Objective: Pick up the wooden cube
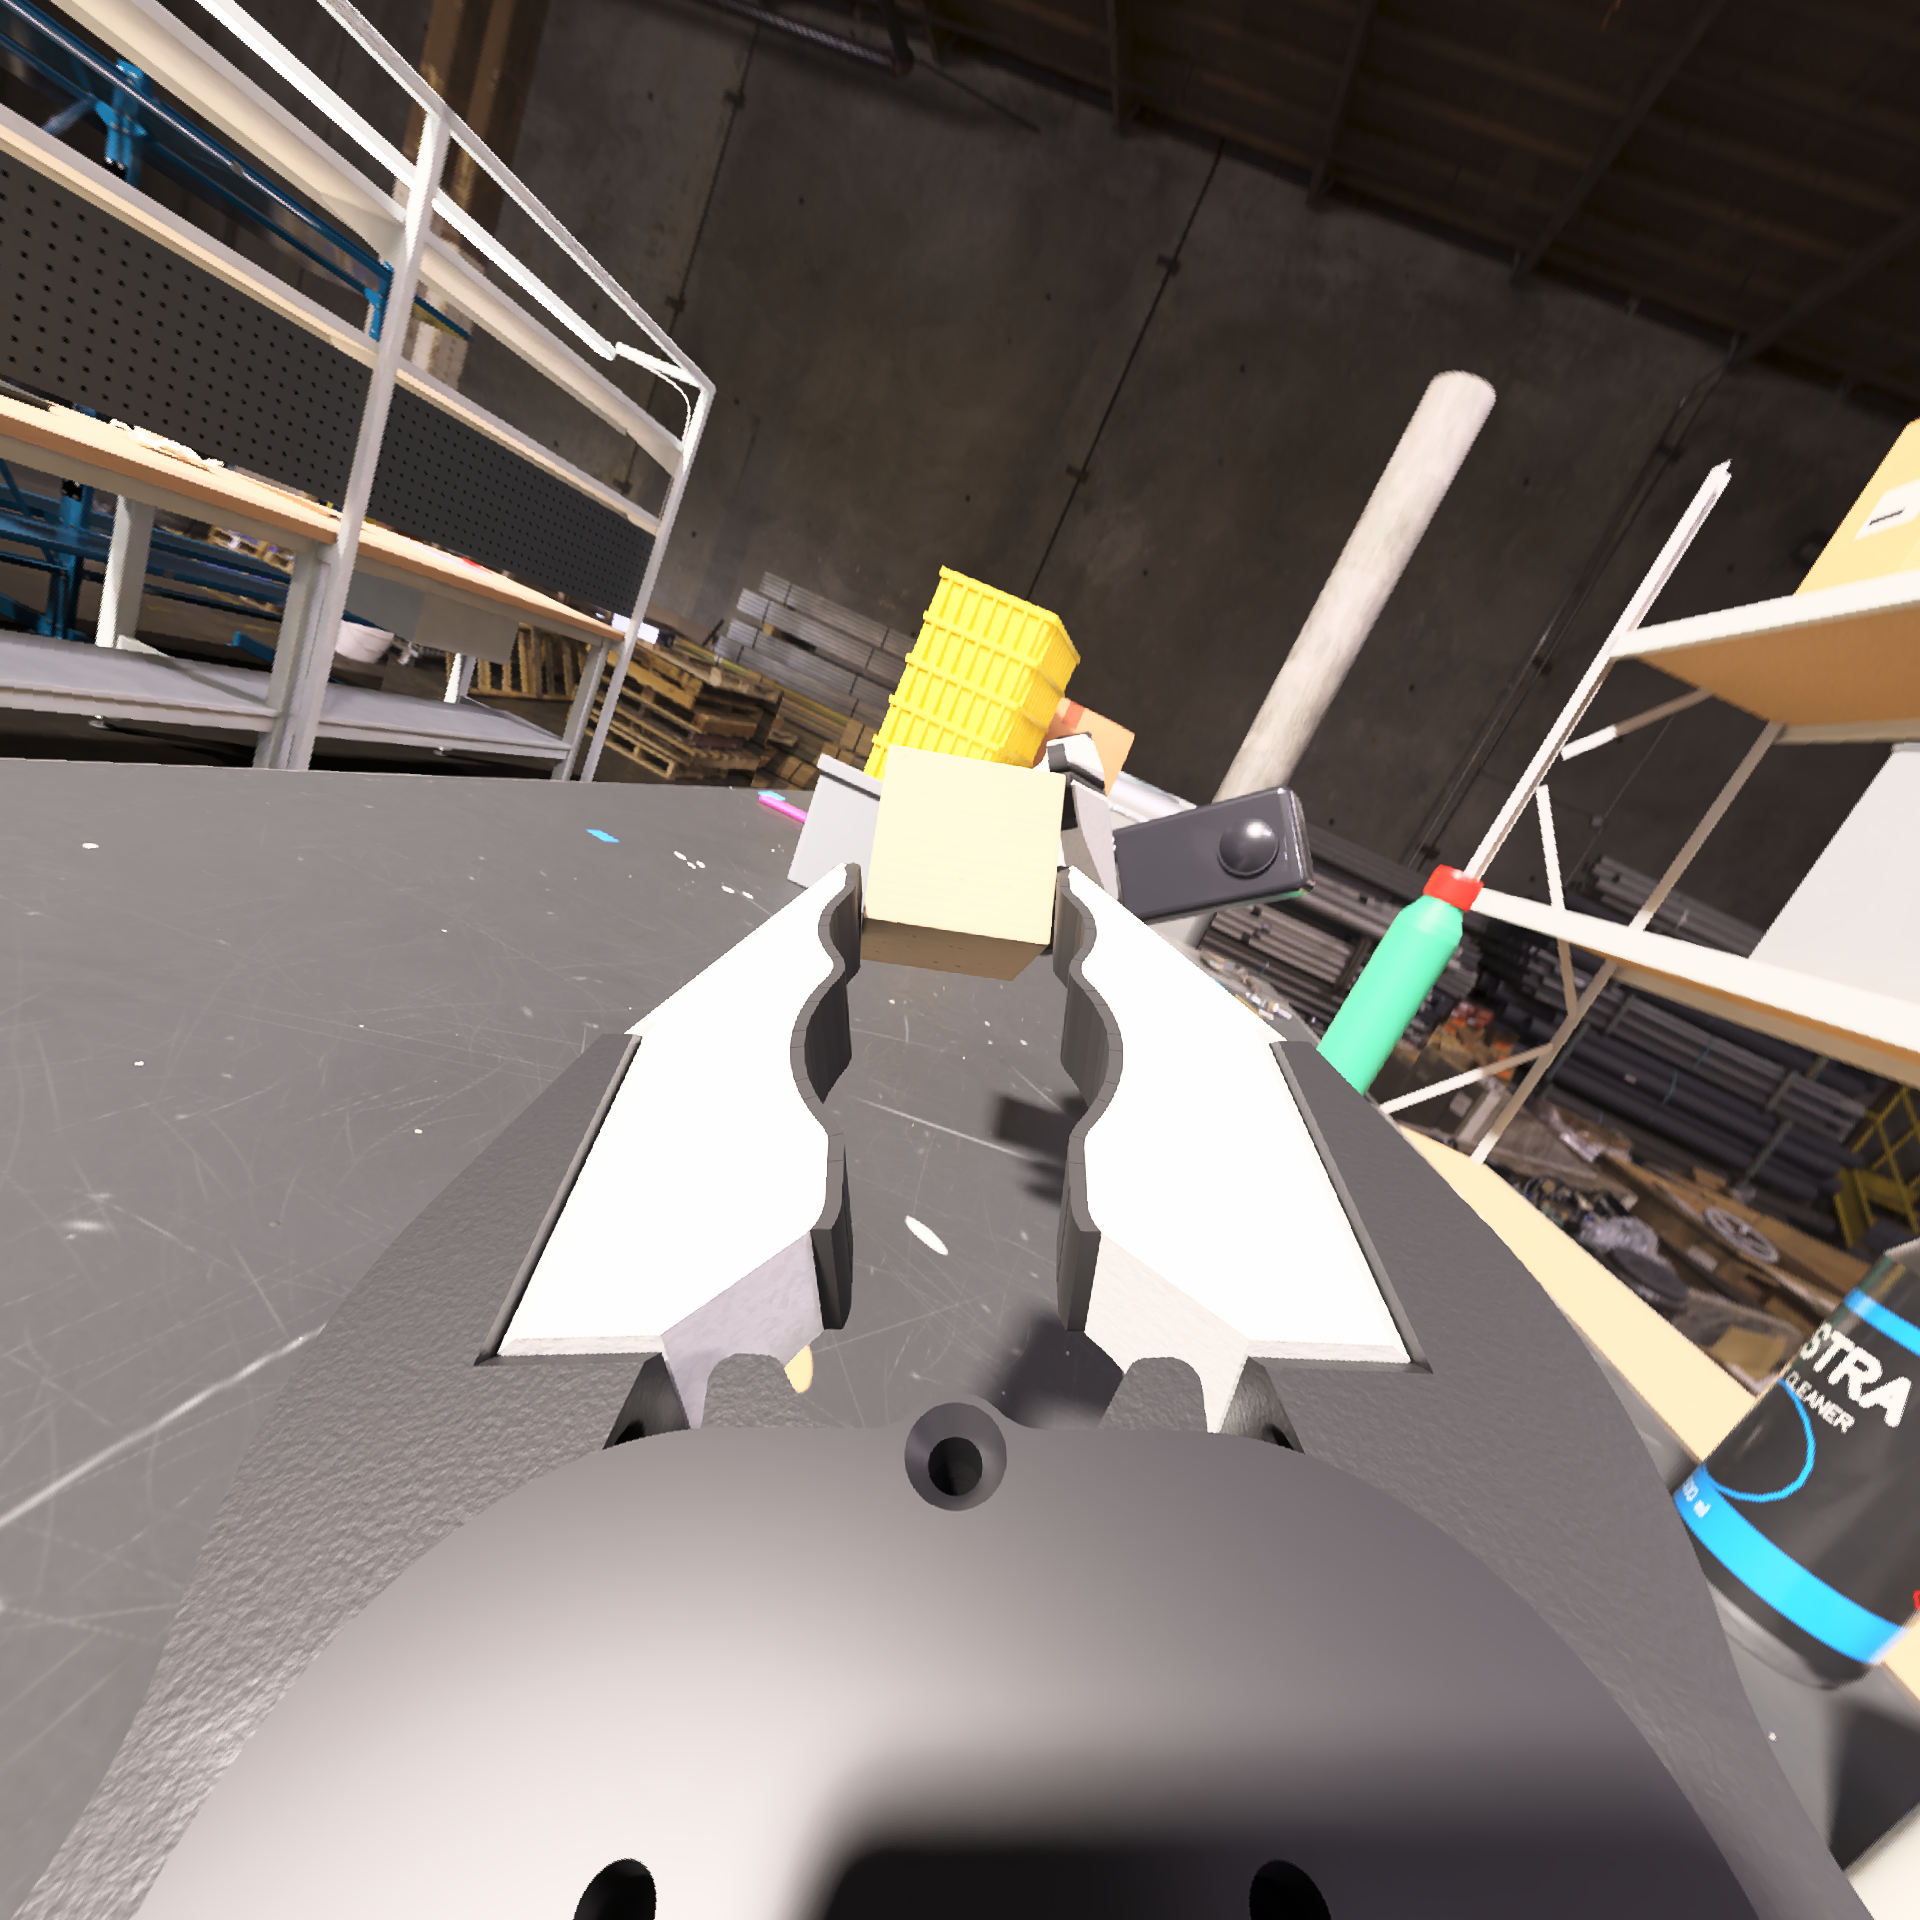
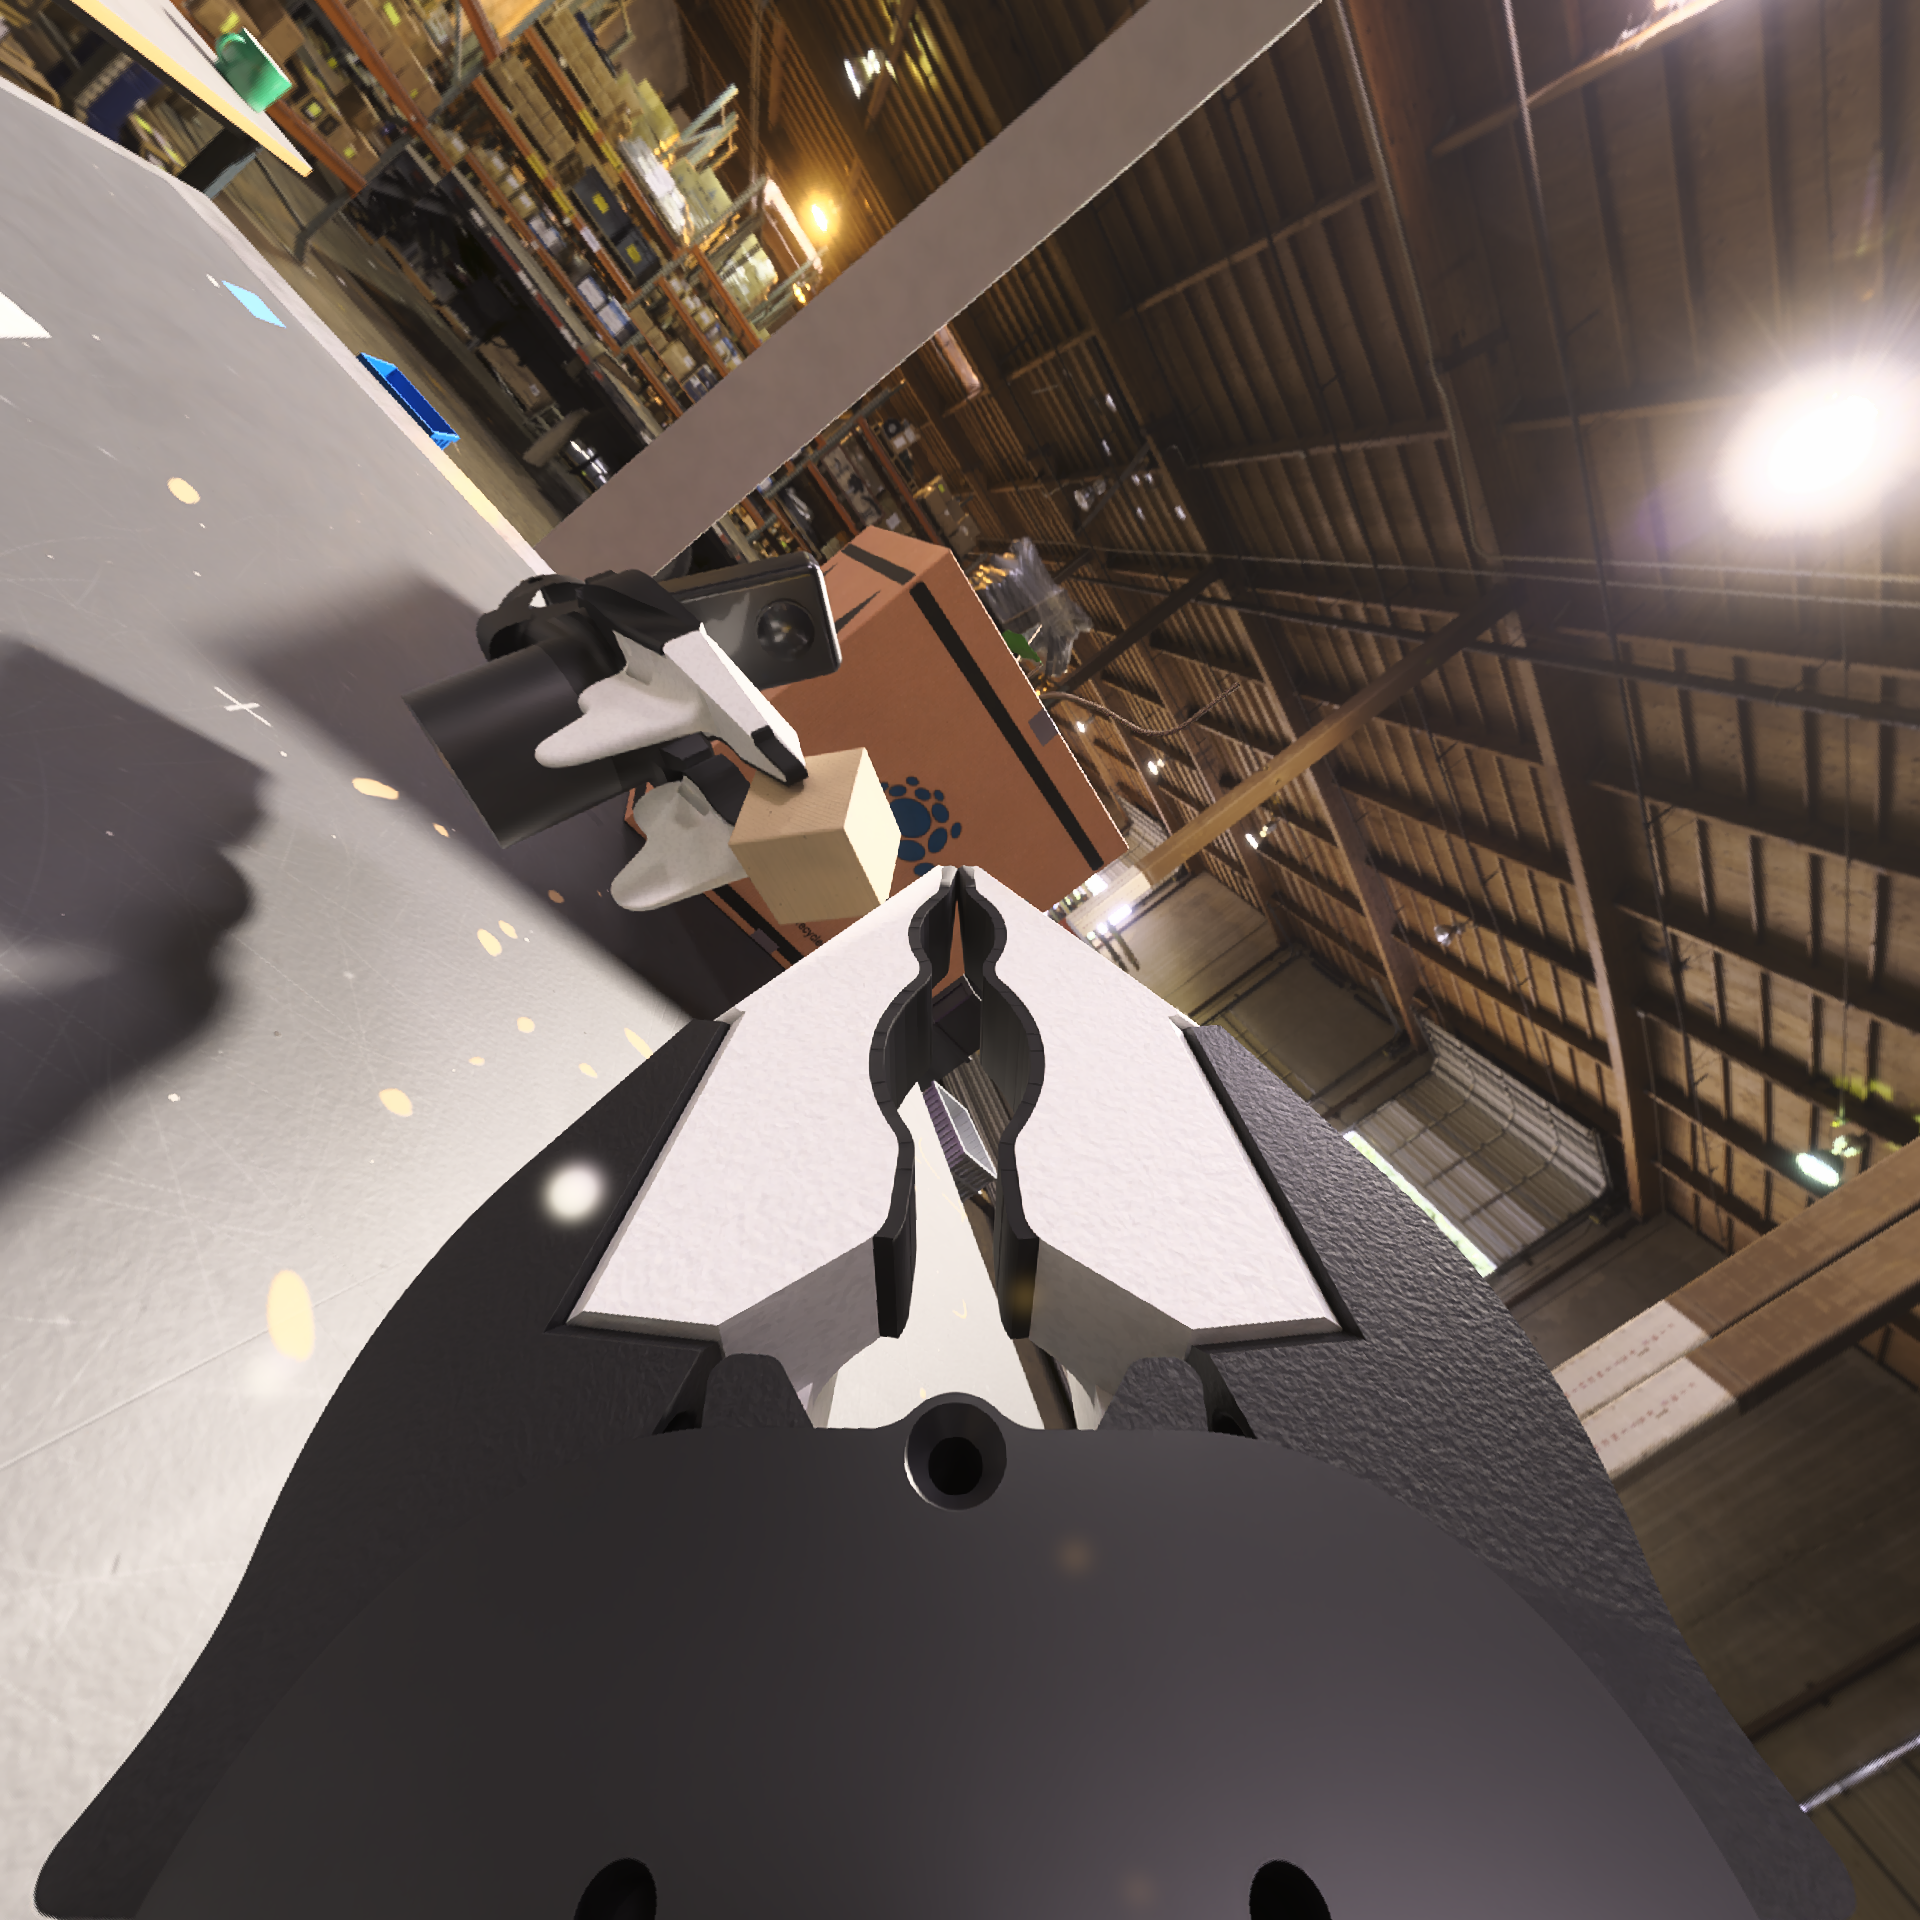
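The pale wooden cube point(image 1: 961, 862) sits between the tips of my left gripper point(image 1: 958, 914), which is shut on it and holds it above the dark grey table point(image 1: 312, 1039). The right wrist view shows the same cube point(image 2: 821, 836) held by the left gripper point(image 2: 753, 805) clear of the table. My right gripper point(image 2: 958, 883) is shut and empty, its tips just below and right of the cube. The right gripper's dark body point(image 1: 1210, 847) shows behind the cube in the left wrist view.
A yellow crate point(image 1: 982, 675) stands behind the cube. A green bottle with a red cap point(image 1: 1397, 977) and a dark spray can point(image 1: 1829, 1486) stand at the right. A brown cardboard box point(image 2: 935, 717) lies behind the cube. Shelving stands on both sides.
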Tool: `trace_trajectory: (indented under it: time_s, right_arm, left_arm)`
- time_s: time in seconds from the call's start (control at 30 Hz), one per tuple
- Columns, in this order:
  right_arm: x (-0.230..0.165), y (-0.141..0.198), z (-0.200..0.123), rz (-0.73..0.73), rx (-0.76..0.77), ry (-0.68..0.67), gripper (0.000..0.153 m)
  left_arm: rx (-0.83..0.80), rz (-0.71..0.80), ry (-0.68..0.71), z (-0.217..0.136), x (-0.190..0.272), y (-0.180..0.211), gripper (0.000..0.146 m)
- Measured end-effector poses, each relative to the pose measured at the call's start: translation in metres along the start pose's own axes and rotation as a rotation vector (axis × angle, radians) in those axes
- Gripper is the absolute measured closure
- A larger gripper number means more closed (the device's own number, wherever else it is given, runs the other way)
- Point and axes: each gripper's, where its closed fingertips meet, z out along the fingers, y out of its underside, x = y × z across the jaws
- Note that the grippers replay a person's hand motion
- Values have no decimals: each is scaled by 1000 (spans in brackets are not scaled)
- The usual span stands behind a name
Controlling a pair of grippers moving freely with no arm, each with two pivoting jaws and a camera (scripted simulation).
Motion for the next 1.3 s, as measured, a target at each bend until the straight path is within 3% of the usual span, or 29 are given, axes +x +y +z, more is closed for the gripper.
trace_trajectory:
  time_s: [0.43,1.3]
  right_arm:
    - [-14,-30,3,-41,90,-29,153]
    - [-17,-25,3,-75,55,-45,153]
  left_arm:
    - [-89,62,52,17,11,18,109]
    - [-73,60,58,19,10,17,109]
